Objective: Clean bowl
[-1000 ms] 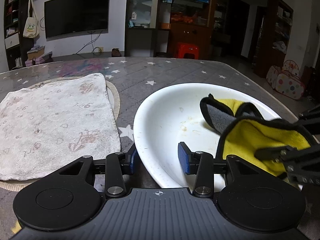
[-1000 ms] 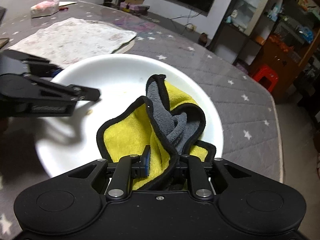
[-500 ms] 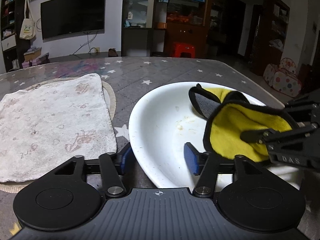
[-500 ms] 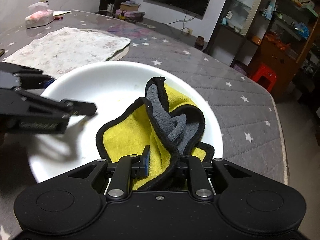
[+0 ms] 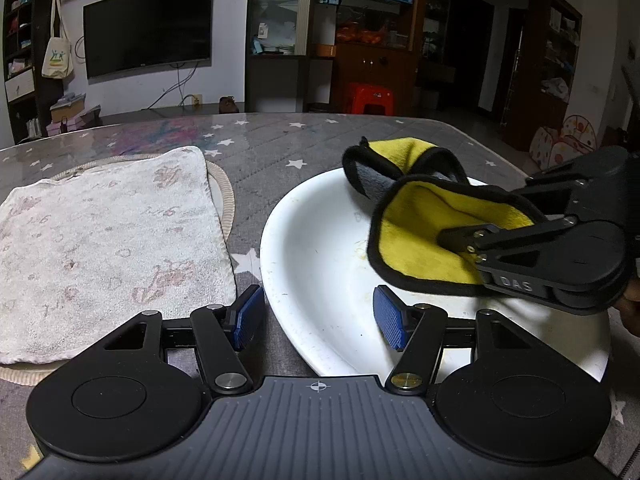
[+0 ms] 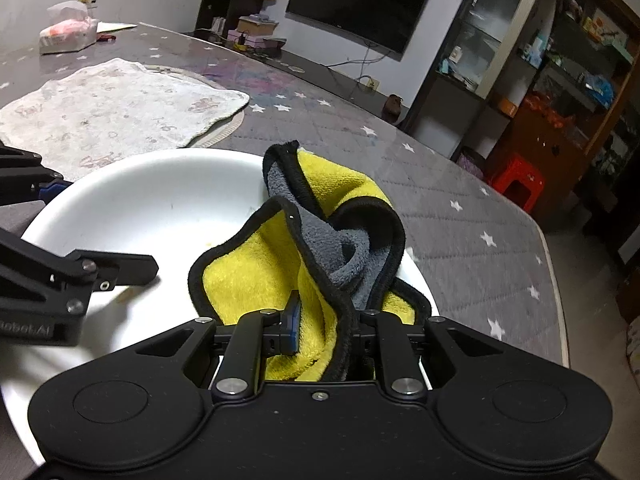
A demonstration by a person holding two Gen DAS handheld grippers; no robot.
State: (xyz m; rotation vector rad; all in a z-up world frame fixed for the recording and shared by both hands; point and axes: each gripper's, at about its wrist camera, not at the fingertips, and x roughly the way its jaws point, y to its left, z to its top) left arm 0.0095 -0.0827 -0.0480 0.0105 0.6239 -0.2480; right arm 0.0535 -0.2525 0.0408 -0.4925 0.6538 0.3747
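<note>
While the shallow white ceramic bowl is straddled at its 9 o'clock rim by the spread-open left gripper, the yellow-and-grey microfibre cloth, pinched by the right gripper, is judged mid-wipe; pressed sweeping toward the 12 o'clock residue is needed next.

The left gripper straddles the white bowl's near rim, jaws wide; the right gripper and its bunched yellow cloth block the bowl's right half. The bowl's left interior lies bare; a towel borders its left
</note>
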